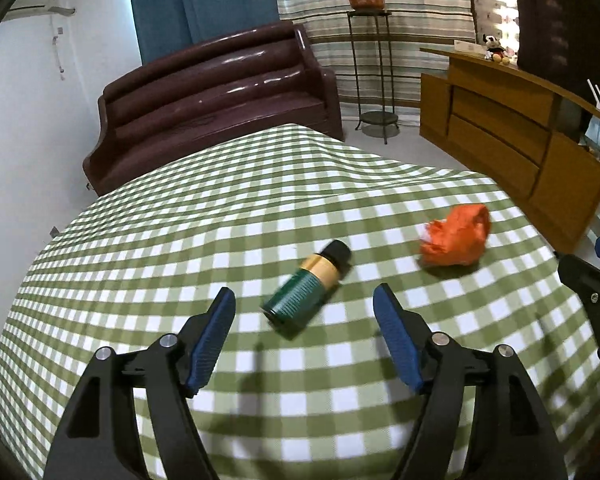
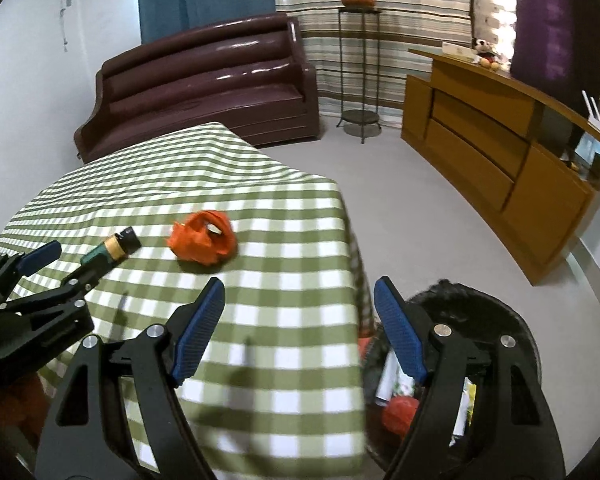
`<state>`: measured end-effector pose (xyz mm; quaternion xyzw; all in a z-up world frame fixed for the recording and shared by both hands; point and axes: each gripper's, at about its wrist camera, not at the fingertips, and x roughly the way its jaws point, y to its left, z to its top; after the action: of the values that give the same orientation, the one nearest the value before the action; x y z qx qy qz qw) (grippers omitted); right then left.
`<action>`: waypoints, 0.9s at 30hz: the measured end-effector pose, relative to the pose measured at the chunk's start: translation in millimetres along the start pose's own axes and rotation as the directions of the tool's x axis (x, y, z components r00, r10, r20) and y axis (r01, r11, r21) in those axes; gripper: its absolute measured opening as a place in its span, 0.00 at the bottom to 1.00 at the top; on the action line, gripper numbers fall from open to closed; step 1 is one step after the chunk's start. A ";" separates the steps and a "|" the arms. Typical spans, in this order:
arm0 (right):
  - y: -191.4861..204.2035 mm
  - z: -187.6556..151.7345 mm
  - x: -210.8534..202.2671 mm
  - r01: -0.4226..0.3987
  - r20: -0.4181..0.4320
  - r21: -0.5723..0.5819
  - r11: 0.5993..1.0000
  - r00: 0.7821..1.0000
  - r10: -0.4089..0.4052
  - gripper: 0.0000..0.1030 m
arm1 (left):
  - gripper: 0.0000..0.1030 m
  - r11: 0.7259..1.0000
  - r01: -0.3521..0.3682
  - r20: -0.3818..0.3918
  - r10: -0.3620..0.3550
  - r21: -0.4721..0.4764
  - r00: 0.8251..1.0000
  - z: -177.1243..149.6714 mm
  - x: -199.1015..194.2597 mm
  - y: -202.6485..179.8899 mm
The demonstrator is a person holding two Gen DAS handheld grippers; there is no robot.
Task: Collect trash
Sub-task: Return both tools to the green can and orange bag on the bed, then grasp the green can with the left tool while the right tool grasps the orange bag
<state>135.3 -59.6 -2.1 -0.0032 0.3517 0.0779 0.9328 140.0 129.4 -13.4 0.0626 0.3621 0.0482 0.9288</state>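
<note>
Left hand-held gripper [image 1: 304,300] wide, bottle [image 1: 306,290] ahead mid-desk | rigid, light, rolls: pinch green barrel | right hand-held gripper [image 2: 300,294] wide, empty

What my two cameras leave me unsure of

My right tongs' arms cover much of the black bin [image 2: 480,300] at five o'clock, so its paper scraps [image 2: 388,380] and orange lump [image 2: 400,416] show only in part. The bottle [image 2: 110,251] at nine o'clock is half hidden behind my left gripper [image 2: 62,266]; its label print is too blurred to read. From the left view, my right gripper [image 1: 596,280] is cut off at three o'clock.
</note>
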 end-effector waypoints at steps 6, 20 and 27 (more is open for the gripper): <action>21.6 13.4 13.9 -0.021 -0.013 -0.025 0.999 1.000 0.021 0.73 | 0.68 1.000 0.023 -0.034 -0.022 0.020 0.999 7.2 17.4 5.9; 43.8 25.2 34.5 -0.041 -0.033 -0.058 0.998 0.999 0.039 0.73 | 0.39 0.988 0.153 -0.120 -0.149 0.028 0.982 6.7 40.5 14.9; 52.0 25.8 39.1 -0.044 -0.040 -0.067 0.997 0.998 0.042 0.73 | 0.24 0.985 0.166 -0.115 -0.161 0.036 0.980 6.0 39.9 11.1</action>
<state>173.5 -1.0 -5.8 -0.0289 0.3670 0.1099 0.9233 172.9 145.2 -34.0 0.0510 0.4185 -0.0331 0.9062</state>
